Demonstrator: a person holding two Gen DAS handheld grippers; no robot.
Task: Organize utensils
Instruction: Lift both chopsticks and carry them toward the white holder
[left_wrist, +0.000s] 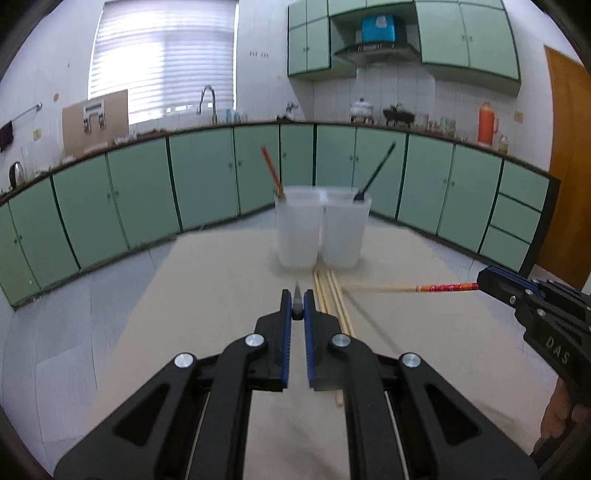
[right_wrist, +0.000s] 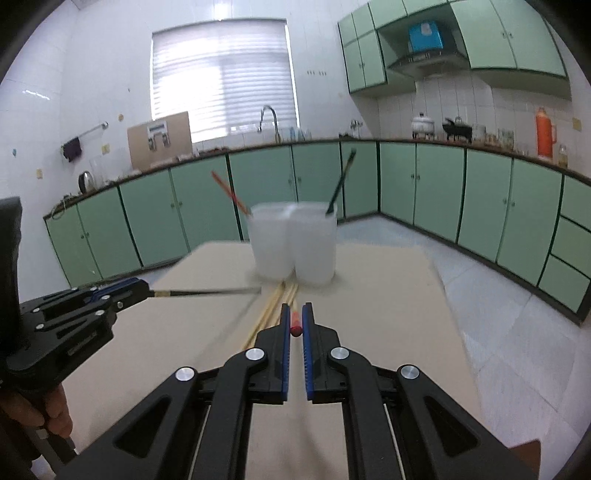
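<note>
Red chopstick (right_wrist: 295, 325) clamped in right claw (right_wrist: 295, 314), black chopstick (left_wrist: 297, 304) in left claw (left_wrist: 297, 301)

Translucent plastic cups: two, the left cup (left_wrist: 298, 230) and the right cup (left_wrist: 344, 229).

Red chopsticks: two, one standing in the left cup (left_wrist: 271, 171) and one held (left_wrist: 443, 287).

Black chopsticks: two, one standing in the right cup (left_wrist: 375, 173) and one held (right_wrist: 207, 293).

Plain wooden chopsticks lying on the worktop (left_wrist: 221, 280): a bundle (left_wrist: 334, 299) of about four; blur prevents an exact count.

Hand-held grippers: two, left hand-held gripper (left_wrist: 297, 304) and right hand-held gripper (right_wrist: 295, 321).
</note>
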